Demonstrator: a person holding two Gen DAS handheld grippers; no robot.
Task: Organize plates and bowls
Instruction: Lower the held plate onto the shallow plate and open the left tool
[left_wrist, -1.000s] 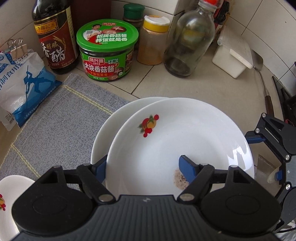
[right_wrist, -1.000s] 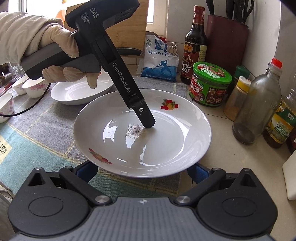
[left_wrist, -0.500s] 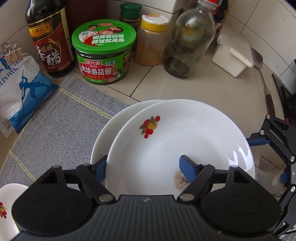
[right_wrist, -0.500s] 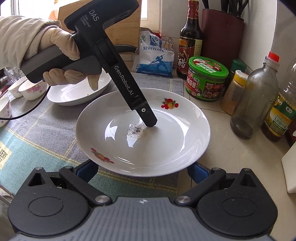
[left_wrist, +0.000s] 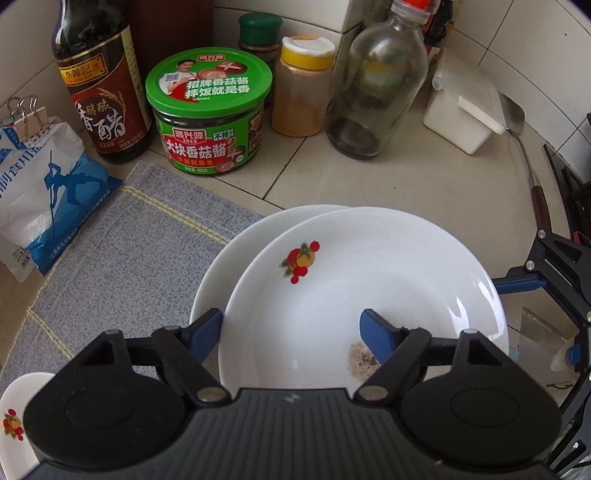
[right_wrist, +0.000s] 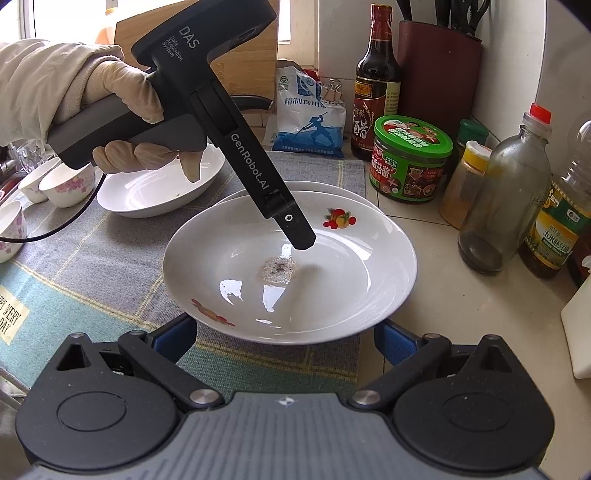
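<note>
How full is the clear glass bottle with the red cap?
Nearly empty: the clear glass bottle holds only a dark layer at its bottom and is see-through above.

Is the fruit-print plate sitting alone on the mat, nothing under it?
No: the fruit-print plate sits on a second white plate, whose rim shows at its upper left.

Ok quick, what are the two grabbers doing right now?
Left gripper: open, jaws just been opening, the top plate rim between them, not squeezed.
Right gripper: open, holding nothing.
</note>
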